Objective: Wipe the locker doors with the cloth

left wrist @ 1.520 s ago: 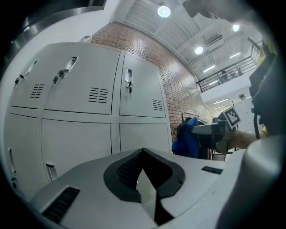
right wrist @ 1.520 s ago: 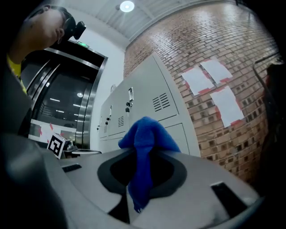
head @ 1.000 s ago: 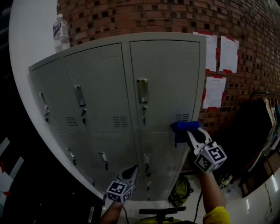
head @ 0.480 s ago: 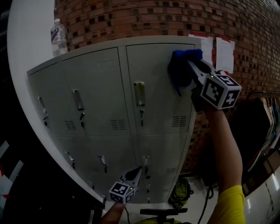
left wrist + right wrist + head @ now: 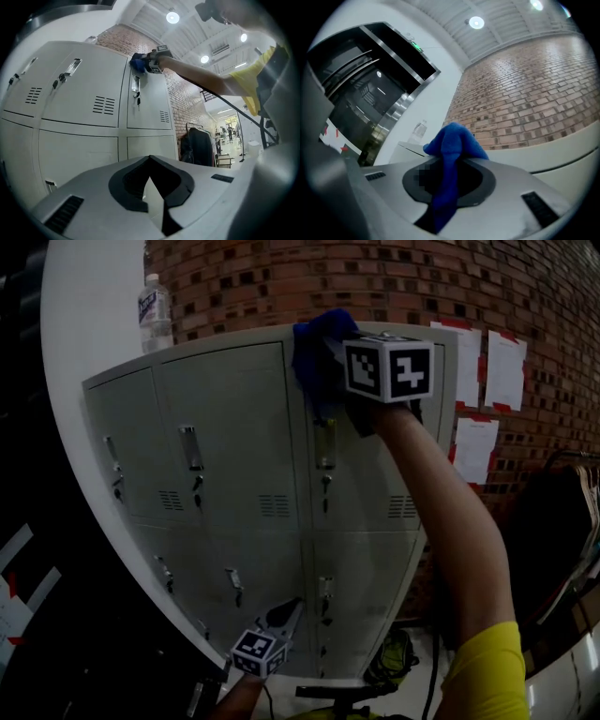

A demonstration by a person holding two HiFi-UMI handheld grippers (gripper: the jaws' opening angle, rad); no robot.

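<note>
Sweeping left across the locker doors [image 5: 361,474]: the right gripper [image 5: 330,351] has run from the top right corner of the upper right-hand door over to its top left corner, and the blue cloth [image 5: 312,357] has gone with it. Its fingers are pinching that cloth. In the right gripper view a fold hangs down between them and a fat bunch bulges out past the tips. That bunch sits against the very top edge of the door, right by the seam with the neighbouring door.

Just below the fingers is the door's handle [image 5: 325,442], close under the cloth; whether they touch, I cannot tell. Well off to the left of the fingers, a water bottle [image 5: 155,307] stands upright on top of the lockers. Beyond the fingers and to their right is a brick wall [image 5: 394,277], with paper sheets [image 5: 506,367] stuck on it.

Down low, the left gripper [image 5: 289,607] has barely budged. It hangs in front of the lower row of doors, fingers pressed together with nothing between them, tips aimed up at the lockers and clear of the metal. From its own view, the cloth sits far above and ahead of those tips.
</note>
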